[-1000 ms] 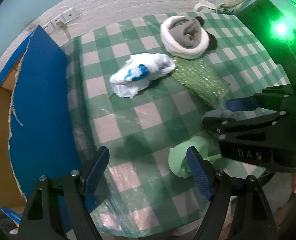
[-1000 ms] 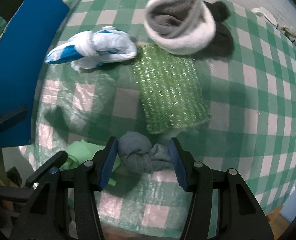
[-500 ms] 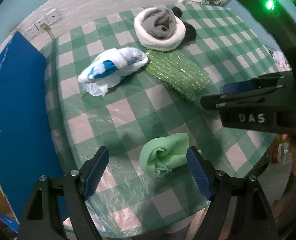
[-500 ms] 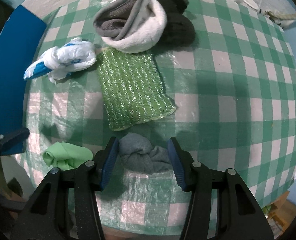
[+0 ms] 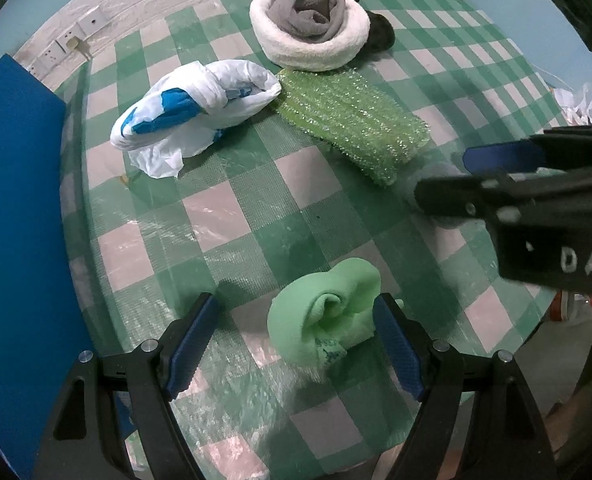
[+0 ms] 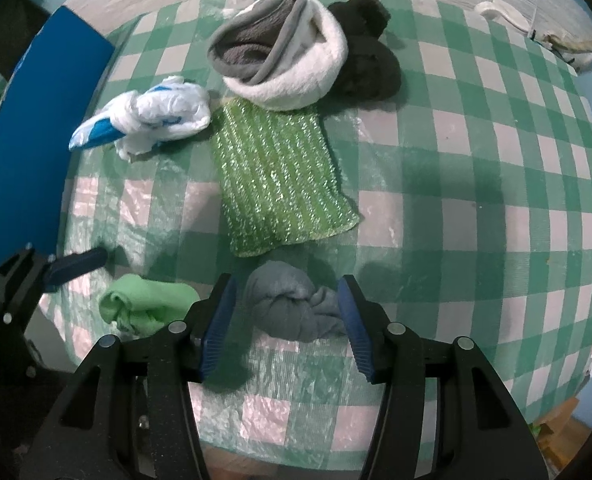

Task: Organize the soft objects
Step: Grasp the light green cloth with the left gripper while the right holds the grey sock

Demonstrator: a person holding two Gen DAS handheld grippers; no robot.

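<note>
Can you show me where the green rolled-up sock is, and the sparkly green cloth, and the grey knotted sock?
green rolled-up sock [image 5: 323, 320]: left wrist view, on the rolled middle.
sparkly green cloth [image 6: 280, 178]: right wrist view, on its flat middle.
grey knotted sock [image 6: 288, 306]: right wrist view, on the knot's bulge.

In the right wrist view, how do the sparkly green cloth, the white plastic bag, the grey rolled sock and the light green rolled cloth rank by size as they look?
1. sparkly green cloth
2. white plastic bag
3. grey rolled sock and light green rolled cloth: these look alike, and both lie nearest the camera, so I do not rank them.
</note>
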